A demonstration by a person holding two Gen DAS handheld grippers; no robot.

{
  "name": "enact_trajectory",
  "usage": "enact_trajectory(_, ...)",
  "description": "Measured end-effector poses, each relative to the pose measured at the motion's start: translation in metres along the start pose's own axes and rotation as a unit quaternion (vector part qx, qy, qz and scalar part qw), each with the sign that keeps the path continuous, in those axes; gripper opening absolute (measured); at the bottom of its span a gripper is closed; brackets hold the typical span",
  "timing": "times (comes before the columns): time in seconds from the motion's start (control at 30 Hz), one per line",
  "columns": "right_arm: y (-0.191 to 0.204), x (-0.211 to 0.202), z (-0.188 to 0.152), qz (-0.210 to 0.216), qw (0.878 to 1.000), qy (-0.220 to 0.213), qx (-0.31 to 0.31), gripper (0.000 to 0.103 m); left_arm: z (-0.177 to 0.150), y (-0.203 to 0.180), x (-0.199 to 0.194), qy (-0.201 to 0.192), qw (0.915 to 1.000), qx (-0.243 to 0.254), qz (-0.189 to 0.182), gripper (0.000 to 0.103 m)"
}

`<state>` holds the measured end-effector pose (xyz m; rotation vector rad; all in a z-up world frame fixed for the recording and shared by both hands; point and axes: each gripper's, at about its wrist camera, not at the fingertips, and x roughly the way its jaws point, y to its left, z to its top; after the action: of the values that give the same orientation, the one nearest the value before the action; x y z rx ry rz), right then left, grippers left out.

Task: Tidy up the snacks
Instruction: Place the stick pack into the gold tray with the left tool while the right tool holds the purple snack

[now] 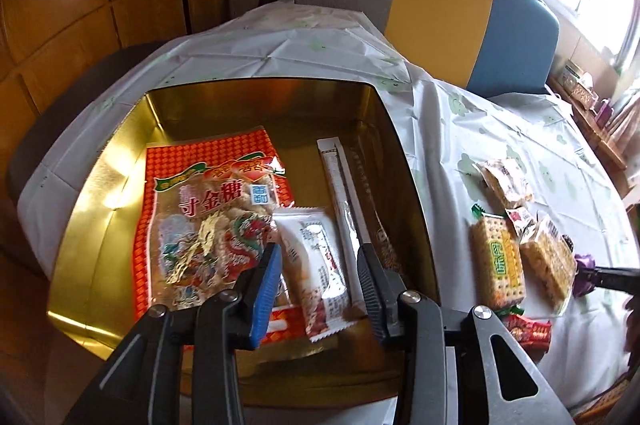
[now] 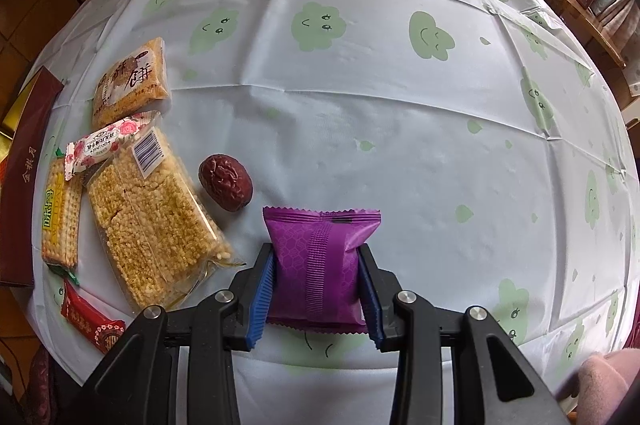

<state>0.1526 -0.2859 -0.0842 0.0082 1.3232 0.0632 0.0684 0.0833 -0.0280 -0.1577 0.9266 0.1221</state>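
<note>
In the left wrist view a gold tin holds a red candy bag, a white wrapped snack and a long white stick pack. My left gripper is open above the white snack, one finger on each side. In the right wrist view my right gripper is shut on a purple snack packet at the tablecloth. It shows far right in the left wrist view.
Left of the purple packet lie a red date, a rice crisp pack, a cracker pack, a pink-flowered candy, a sesame cake pack and a red packet. A sofa stands behind the table.
</note>
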Motion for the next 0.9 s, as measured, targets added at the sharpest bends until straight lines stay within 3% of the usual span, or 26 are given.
enact_trajectory(0.47,-0.008,-0.018,0.001,-0.030,0.999,-0.040,0.021,0.039,-0.012,0.013,-0.012,-0.006,0.9999,-0.003,0.012,0.041)
enact_trajectory(0.9,-0.018,-0.062,0.006,0.026,0.989,-0.134,0.054,0.038,-0.019,0.037,-0.014,-0.002,0.9995,-0.026,0.017,0.041)
